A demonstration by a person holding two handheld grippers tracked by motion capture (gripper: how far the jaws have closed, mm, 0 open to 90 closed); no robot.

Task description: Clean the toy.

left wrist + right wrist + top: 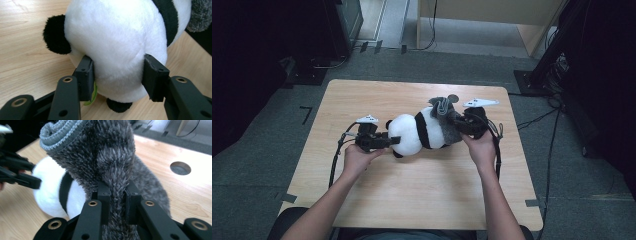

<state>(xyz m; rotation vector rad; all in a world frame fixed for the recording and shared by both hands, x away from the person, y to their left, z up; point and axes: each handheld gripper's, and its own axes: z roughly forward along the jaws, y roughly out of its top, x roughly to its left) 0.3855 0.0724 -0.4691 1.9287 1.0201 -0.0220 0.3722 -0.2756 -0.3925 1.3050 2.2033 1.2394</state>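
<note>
Panda plush [417,132] lies on table [412,200]; left gripper [117,75] clamps its white head, right gripper [117,202] pinches grey fuzzy sock [107,157] over its rear end.

Plush panda [417,132] lying mid-bench [412,200], sock [444,107] over its right end.
Left gripper [384,141] at panda's left end; right gripper [459,122] on the sock, right side.

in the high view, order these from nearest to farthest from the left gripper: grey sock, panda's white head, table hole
1. panda's white head: between the left gripper jaws.
2. grey sock: over the panda's far end, pinched by the right gripper.
3. table hole: just beyond the sock, toward the table's far edge.
</note>
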